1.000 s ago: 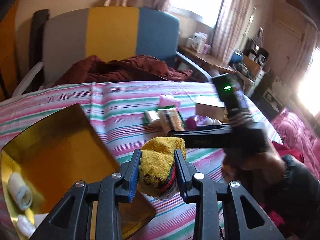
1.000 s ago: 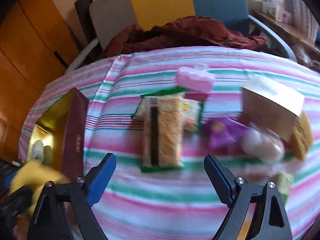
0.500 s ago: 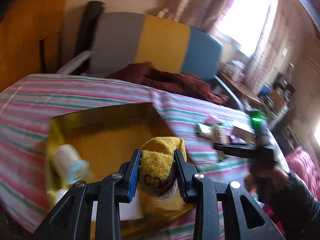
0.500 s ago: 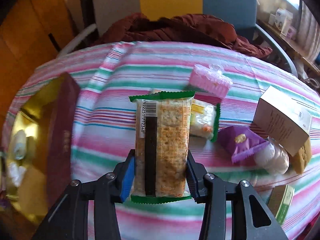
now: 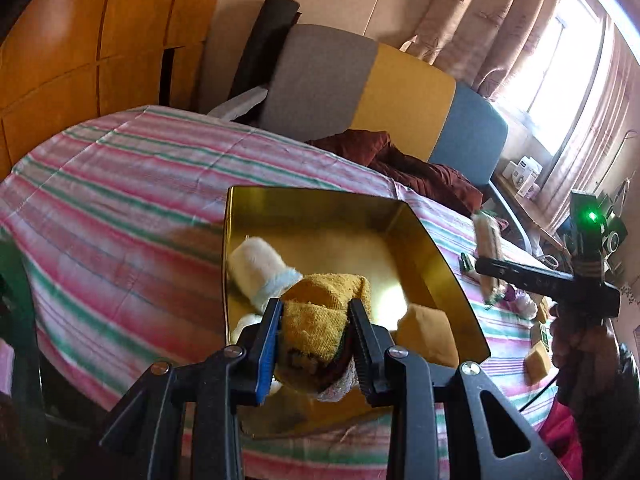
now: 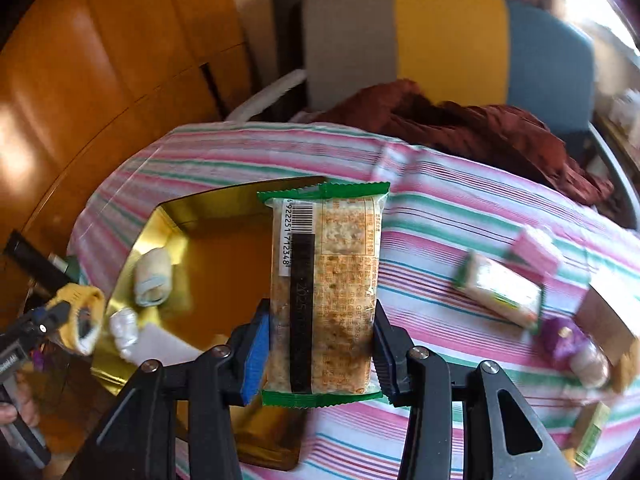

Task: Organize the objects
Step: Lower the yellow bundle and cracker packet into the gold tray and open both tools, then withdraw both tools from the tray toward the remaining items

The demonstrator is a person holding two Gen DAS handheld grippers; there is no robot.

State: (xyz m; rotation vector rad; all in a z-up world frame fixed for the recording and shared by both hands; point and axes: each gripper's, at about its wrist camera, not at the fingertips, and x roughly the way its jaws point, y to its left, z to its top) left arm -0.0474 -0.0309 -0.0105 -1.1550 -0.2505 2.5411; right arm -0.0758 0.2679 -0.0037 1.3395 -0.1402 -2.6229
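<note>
Left wrist: left gripper (image 5: 316, 332) clamped on yellow sock (image 5: 320, 320), held over gold box (image 5: 440, 248) on striped cloth (image 5: 120, 200). White sock (image 5: 260, 272) inside box.

Right wrist: right gripper (image 6: 318, 350), jaws just closed in, pinching cracker pack (image 6: 324, 280) by its sides, above cloth at box (image 6: 224, 248) edge. More snacks (image 6: 500, 292) lying right.

We are in a lived-in home bedroom: a bed under a striped sheet (image 5: 132, 200), a grey, yellow and blue chair (image 5: 384, 96) draped with dark red clothing (image 5: 416, 168), wooden wardrobe panels (image 5: 80, 40), and patterned curtains (image 5: 480, 12) beside a bright window (image 5: 560, 52).
</note>
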